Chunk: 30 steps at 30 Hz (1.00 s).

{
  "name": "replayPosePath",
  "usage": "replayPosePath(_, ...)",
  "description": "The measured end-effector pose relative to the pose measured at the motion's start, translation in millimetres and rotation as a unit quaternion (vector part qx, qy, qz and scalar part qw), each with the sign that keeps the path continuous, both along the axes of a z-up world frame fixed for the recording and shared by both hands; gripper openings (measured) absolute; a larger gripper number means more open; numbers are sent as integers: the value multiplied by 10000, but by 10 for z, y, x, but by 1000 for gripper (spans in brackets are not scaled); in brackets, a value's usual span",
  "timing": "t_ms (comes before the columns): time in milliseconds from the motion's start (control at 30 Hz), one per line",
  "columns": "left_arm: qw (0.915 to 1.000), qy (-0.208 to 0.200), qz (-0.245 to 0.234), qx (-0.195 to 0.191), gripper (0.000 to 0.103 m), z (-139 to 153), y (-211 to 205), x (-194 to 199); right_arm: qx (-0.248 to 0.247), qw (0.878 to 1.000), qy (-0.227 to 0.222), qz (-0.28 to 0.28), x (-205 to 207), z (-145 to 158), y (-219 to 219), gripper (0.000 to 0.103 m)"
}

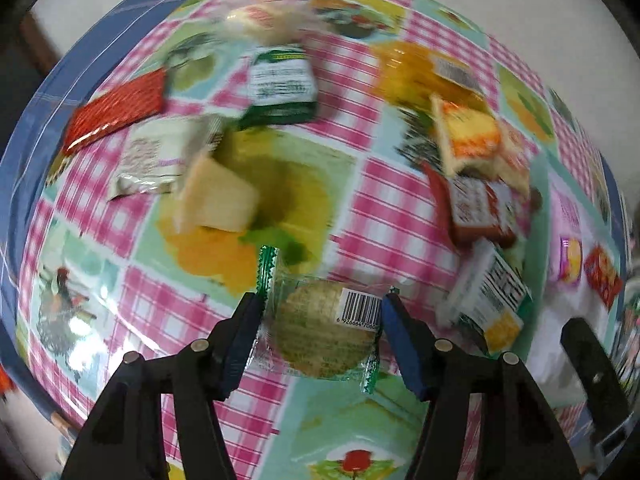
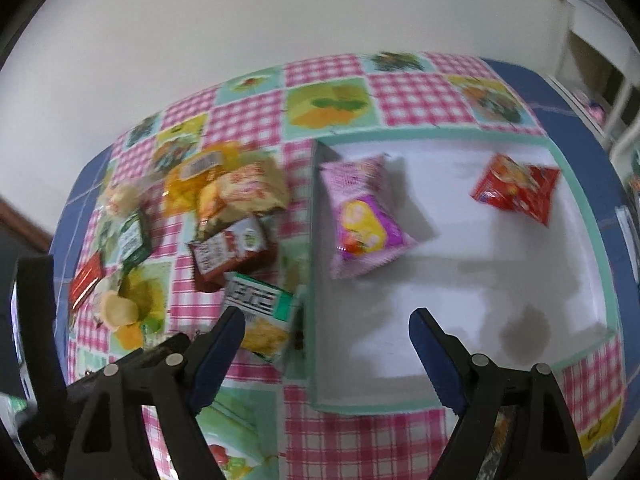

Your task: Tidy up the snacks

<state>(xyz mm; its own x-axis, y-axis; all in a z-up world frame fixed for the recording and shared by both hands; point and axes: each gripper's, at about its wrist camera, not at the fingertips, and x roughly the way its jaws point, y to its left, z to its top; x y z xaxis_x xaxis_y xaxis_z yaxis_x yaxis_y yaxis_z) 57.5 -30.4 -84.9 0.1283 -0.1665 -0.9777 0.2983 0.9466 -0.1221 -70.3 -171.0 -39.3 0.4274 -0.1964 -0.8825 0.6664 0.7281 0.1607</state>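
Observation:
My left gripper [image 1: 320,320] is shut on a clear, green-edged packet [image 1: 316,332] holding a round cracker, barcode facing up; its blue pads press the packet's two sides above the tablecloth. Loose snacks lie scattered beyond it: a red bar [image 1: 116,112], a green-and-white packet [image 1: 280,84], a silver packet [image 1: 152,160] and a dark red packet [image 1: 480,208]. My right gripper [image 2: 328,316] is open with nothing between its fingers, over the left wall of a white tray [image 2: 440,404] with a teal rim. A pink packet [image 2: 360,216] and a red packet [image 2: 516,188] lie in the tray.
The snack pile [image 2: 224,200] sits left of the tray on a pink checked tablecloth [image 2: 360,440]. A green-and-white box [image 2: 260,304] lies against the tray's left wall. Blue table edge [image 2: 616,184] and a pale wall lie beyond.

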Motion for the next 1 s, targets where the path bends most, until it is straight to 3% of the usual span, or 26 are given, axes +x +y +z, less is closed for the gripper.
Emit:
replayPosePath(167, 9991, 128, 362, -156, 64, 5, 188, 109, -113, 9986, 119, 499, 215, -75, 107, 79)
replayPosePath(500, 9970, 263, 659, -320, 64, 40, 451, 332, -165, 9923, 307, 1185, 594, -249, 215, 79)
replayPosePath(800, 9961, 302, 746, -347, 64, 17, 629, 331, 39, 9905, 323, 1334, 765, -421, 182, 79)
replayPosePath(1000, 9955, 399, 764, -385, 64, -1, 528, 322, 304, 9911, 266, 1271, 733, -443, 161, 78)
